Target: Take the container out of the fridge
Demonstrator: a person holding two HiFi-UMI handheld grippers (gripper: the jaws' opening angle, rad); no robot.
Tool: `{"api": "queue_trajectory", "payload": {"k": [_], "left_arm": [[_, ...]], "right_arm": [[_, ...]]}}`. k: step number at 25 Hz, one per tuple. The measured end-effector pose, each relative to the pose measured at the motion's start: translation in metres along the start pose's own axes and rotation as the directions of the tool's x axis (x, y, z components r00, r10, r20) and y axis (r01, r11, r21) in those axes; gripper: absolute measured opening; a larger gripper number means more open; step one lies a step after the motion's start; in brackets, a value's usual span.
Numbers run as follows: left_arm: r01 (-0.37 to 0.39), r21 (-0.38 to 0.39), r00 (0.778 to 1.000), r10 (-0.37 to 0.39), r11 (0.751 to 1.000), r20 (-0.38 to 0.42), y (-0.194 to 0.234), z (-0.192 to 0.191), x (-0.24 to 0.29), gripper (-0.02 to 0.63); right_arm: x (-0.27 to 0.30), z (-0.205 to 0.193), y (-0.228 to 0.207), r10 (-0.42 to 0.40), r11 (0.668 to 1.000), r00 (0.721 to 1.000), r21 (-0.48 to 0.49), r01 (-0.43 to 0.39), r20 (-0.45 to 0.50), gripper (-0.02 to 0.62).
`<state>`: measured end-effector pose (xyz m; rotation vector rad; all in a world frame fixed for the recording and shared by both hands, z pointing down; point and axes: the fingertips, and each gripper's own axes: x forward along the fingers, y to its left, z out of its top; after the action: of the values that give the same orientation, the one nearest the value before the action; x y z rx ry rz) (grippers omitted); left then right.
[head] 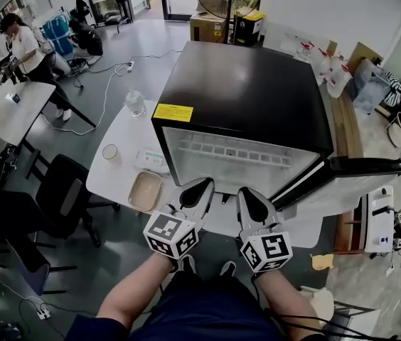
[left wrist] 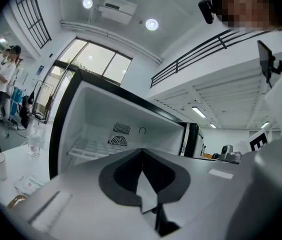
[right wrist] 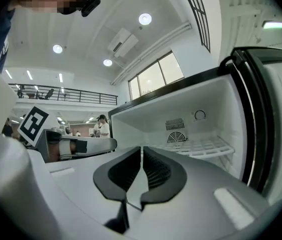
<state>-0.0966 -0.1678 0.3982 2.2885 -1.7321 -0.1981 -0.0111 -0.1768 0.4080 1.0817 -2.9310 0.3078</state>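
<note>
Currently, a person is holding two grippers side by side, both pointing at the open front of a black mini fridge (head: 250,98). The fridge is standing on a white table (head: 115,183), its door (head: 371,165) swung open to the right. The left gripper (head: 202,185) is showing its jaws pressed together, with nothing between them. The right gripper (head: 247,192) is likewise showing jaws meeting at the tips, gripping nothing. The beige container (head: 146,190) is sitting on the table outside the fridge, just left of the left gripper. A cup (head: 109,151) and a clear bottle (head: 135,104) are standing farther back on the table.
</note>
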Motion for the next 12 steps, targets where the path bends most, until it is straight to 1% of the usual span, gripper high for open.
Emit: {"api": "queue_trajectory", "payload": {"k": [1, 2, 5, 12], "left_arm": [[0.002, 0.009, 1.0, -0.002, 1.0, 0.006, -0.002, 0.003, 0.001, 0.003], [0.002, 0.019, 1.0, -0.002, 1.0, 0.01, -0.004, 0.005, 0.002, 0.003], [-0.003, 0.036, 1.0, 0.003, 0.999, 0.016, -0.007, 0.008, 0.004, 0.003], [0.003, 0.04, 1.0, -0.004, 0.999, 0.019, -0.013, 0.01, 0.013, 0.003]], "right_arm": [[0.0, 0.003, 0.0, 0.008, 1.0, 1.0, 0.005, -0.008, 0.01, 0.011], [0.0, 0.006, 0.001, 0.015, 1.0, 1.0, 0.008, -0.015, 0.017, 0.008], [0.0, 0.012, 0.0, 0.018, 1.0, 1.0, -0.006, -0.017, 0.024, 0.008], [0.002, 0.026, 0.004, 0.035, 0.997, 0.999, -0.067, -0.033, 0.024, 0.008]]}}
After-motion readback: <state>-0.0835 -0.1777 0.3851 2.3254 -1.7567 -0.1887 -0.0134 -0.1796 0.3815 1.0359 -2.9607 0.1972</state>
